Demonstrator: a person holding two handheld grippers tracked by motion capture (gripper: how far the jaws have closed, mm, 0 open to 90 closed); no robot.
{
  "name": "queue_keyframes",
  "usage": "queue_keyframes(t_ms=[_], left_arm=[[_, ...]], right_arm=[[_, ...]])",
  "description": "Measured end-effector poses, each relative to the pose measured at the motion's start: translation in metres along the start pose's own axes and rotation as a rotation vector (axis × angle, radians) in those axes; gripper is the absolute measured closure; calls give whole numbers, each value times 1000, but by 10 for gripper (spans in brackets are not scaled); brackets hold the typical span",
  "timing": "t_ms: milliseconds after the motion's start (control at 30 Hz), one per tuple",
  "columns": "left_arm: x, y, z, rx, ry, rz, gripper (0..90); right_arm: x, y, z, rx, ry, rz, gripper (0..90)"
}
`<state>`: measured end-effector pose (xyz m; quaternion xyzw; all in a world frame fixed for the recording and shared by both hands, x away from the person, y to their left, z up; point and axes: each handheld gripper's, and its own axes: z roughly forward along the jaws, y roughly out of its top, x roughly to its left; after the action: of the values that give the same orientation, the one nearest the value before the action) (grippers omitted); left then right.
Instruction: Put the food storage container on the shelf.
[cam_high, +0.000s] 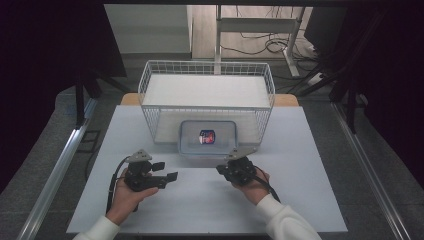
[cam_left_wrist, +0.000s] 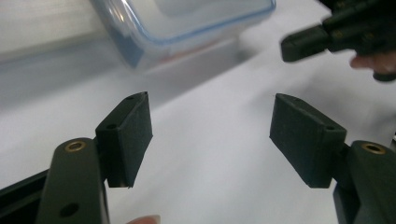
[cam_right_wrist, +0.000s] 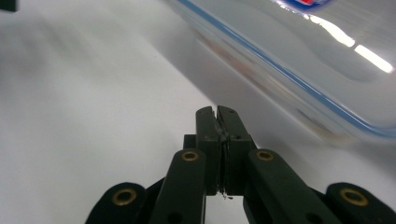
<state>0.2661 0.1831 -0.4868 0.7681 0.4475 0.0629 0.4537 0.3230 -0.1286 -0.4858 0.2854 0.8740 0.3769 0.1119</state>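
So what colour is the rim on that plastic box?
Blue, around the clear plastic box; the right gripper view shows it best.

I am looking down at a white table (cam_high: 210, 200) sitting on grey carpeted floor (cam_high: 45, 145), dark curtains (cam_high: 50, 45) hanging on both sides, while a white desk frame (cam_high: 260, 30) and loose cables (cam_high: 265, 47) are lying beyond.

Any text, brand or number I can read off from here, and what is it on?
No text reads clearly.
Red-and-blue label on the clear container's lid: printing too small and blurred to read.
Same label at the right gripper view's top edge: cut off and blurred, unreadable.
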Motion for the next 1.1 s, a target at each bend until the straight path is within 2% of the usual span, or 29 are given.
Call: queue_keyframes(t_ms=[100,233,333,467,567,667,833,933,1100], left_arm=[[-5,-8,-4,19,22,31,286],[-7,-13,-6,29,27,43,285],[-7,-15,-6,37,40,52,286],[-6,-15,-7,32,39,52,286],[-4,-15,-8,28,38,47,287],[-2,-15,-9,27,39,41,288],[-4,-15,-8,27,40,42,287],[-4,-15,-7,32,41,43,287],[-4,-15,-8,30,39,42,287]], right_arm=[[5,6,14,21,-13,-23,880],[6,15,35,42,-41,-47,884],[1,19,52,56,-54,-11,887],[-2,22,63,61,-92,-9,888],[-4,23,66,44,-83,6,888],[-1,23,66,36,-98,-17,889],[-2,30,60,-4,-110,-4,889],[-4,36,56,-38,-116,14,889],[-14,39,59,-47,-131,44,889]])
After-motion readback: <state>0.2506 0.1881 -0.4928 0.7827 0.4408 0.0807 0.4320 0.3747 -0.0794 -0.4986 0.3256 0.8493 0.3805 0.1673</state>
